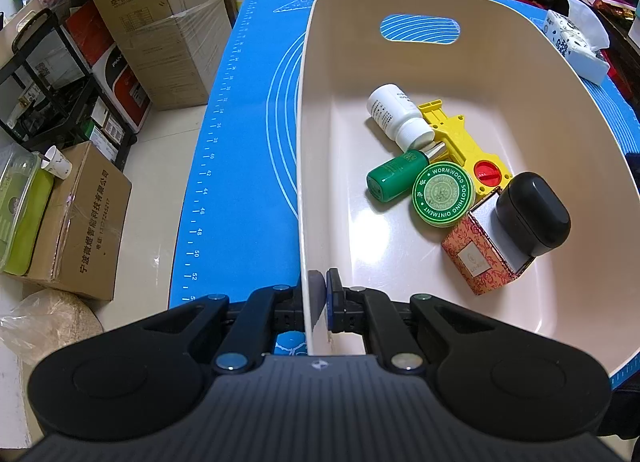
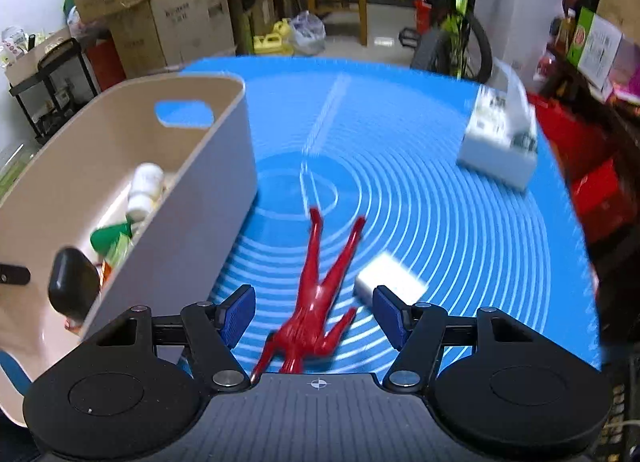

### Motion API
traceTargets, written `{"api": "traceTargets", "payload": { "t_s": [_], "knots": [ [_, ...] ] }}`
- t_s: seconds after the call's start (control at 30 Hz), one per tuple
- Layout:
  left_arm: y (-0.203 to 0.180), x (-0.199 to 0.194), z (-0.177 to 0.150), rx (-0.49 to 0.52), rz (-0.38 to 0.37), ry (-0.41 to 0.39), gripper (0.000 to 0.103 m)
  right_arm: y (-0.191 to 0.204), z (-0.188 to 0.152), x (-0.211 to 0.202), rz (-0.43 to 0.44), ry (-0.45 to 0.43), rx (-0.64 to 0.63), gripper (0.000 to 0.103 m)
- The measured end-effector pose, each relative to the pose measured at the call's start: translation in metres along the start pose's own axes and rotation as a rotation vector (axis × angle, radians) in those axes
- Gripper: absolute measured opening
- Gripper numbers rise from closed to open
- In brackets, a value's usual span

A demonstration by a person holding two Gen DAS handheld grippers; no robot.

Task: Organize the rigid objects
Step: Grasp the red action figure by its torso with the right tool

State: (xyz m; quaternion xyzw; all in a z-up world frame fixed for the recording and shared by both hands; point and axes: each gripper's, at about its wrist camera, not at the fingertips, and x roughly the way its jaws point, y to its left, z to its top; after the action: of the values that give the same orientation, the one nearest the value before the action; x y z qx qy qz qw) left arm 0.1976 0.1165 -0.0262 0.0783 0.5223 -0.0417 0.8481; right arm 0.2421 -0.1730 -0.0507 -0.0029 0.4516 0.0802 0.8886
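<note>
Left gripper: jaws closed narrow on the near wall of the bin, one pad inside, one outside. Judged purpose: anchor the bin on the mat so it does not slide or tip while items drop in from the other side

Bin contents, all lying loose toward the right of the floor:
- white bottle on its side, leaning over the yellow tool
- green bottle on its side, touching the tin
- tin flat, lid up, label reads wormwood ointment
- patterned box with the black case resting on top of it
Pile is unordered; things lie as dropped, not arranged. Left half of the bin floor is bare

Right gripper: jaws spread wide, holding nothing. It hovers low over the red figure, which lies flat on the mat just right of the bin, legs pointing away, torso between the two pads. View is motion-blurred, so contact cannot be told; pads look clear of the figure on both sides

Judgement: step in hand is the pick of the figure. Wide opening suits the torso, the broadest and stiffest part; limbs are thin and would likely twist in a pinch

Also on the mat: small white block just right of the figure, near the right pad – risk of nudging it on closing. Tissue pack well apart at the far right

Remaining, judged: figure and block not yet in the bin
</note>
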Motion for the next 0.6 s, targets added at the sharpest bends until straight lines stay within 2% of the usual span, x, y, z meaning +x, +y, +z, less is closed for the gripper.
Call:
{"api": "traceTargets", "payload": {
  "t_s": [0.33,0.57,0.6],
  "knots": [
    [0.001,0.001,0.001,0.006,0.000,0.001,0.009,-0.003,-0.005,0.039,-0.014,0.052,0.108,0.071],
    [0.001,0.001,0.002,0.006,0.000,0.000,0.008,-0.001,-0.004,0.056,-0.052,0.072,0.105,0.057],
    [0.001,0.001,0.002,0.005,0.000,-0.001,0.008,0.001,-0.004,0.057,-0.060,0.071,0.097,0.051]
  ]
}}
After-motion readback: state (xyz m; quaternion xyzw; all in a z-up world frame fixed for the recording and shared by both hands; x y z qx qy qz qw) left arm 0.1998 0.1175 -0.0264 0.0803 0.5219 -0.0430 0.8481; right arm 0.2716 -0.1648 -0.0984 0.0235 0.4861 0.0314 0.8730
